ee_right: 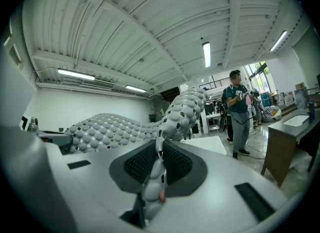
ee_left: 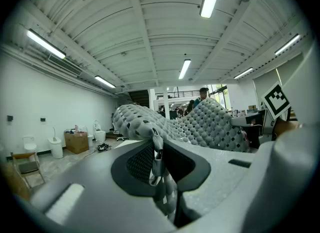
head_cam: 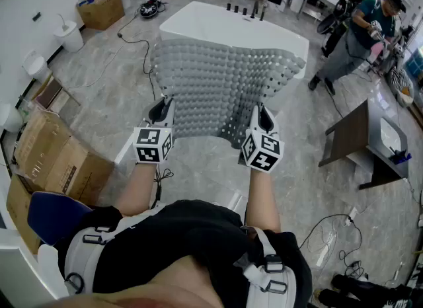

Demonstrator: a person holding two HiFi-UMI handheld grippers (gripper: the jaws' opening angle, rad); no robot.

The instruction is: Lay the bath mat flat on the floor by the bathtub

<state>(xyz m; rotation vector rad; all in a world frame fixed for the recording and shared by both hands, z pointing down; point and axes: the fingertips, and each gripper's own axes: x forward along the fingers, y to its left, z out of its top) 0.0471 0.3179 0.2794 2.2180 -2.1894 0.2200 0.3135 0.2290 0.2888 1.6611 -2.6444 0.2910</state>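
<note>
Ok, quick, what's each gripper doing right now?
Left gripper: closed on the near edge of the grey perforated bubble-textured rubber bath mat.
Right gripper: closed on the same mat's near edge.

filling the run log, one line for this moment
left gripper: shut on bath mat | right gripper: shut on bath mat | state: held up near bathtub

Count:
- One grey bubble-textured rubber bath mat [head_cam: 221,82].
- One white rectangular bathtub [head_cam: 198,22].
- Two grey plastic claws: left claw [head_cam: 162,107], right claw [head_cam: 263,116].
- One bystander in teal shirt [head_cam: 363,26].
- One open brown cardboard box [head_cam: 100,10] by wall.
</note>
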